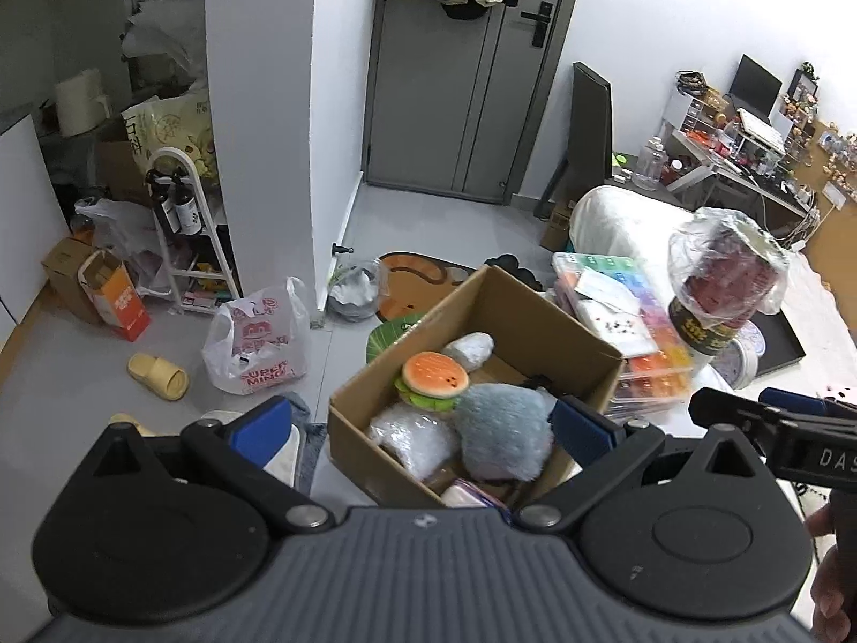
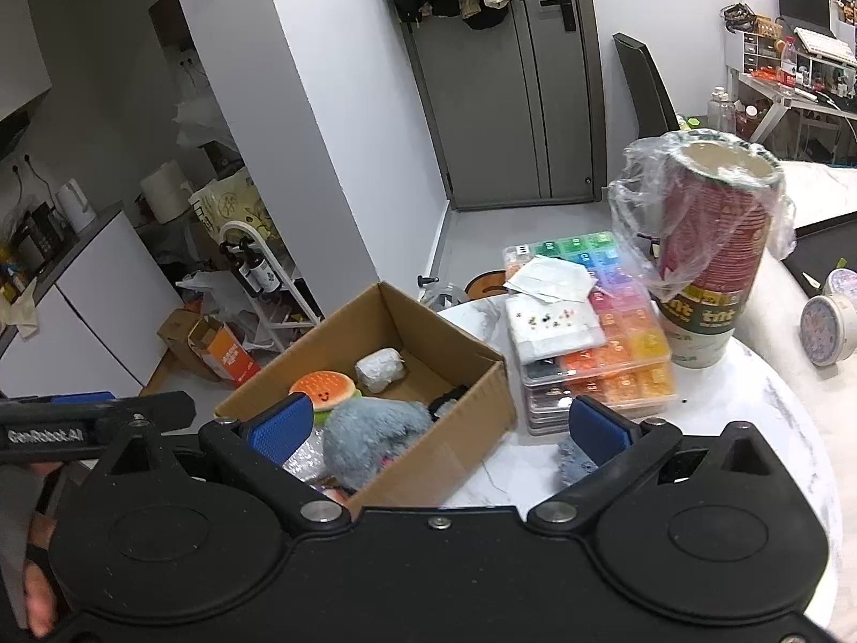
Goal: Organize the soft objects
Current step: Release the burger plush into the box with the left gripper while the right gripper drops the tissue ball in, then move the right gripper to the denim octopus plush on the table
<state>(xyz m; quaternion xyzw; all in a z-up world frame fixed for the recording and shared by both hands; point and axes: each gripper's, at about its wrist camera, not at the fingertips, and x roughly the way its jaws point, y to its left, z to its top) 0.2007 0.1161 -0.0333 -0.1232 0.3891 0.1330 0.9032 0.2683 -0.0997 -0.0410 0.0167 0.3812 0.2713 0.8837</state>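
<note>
Your left gripper (image 1: 420,431) is wide open & holds nothing. Your right gripper (image 2: 439,423) is wide open too – empty.

The cardboard box (image 2: 444,321) sits on the white table (image 2: 750,418), on its left side. Most soft toys are in it already: the burger plush (image 1: 433,379), the fluffy grey plush (image 1: 501,436) near you, a white wrapped lump (image 2: 379,369) at the far end, and a shiny bagged thing (image 1: 410,436) on the near left.

One small grey fuzzy bit (image 2: 574,461) lies outside the box, on the table, right by your right gripper's right finger. It looks like the last soft thing left, so I think you're near the end of the job.

Next move, I guess: bring the right gripper down over that grey bit, squeeze it gently, lift, carry it left, drop it in the box.

Mind the stack of bead cases (image 2: 616,332) and the tall cup stack in plastic (image 2: 712,252) just behind – don't bump them.
</note>
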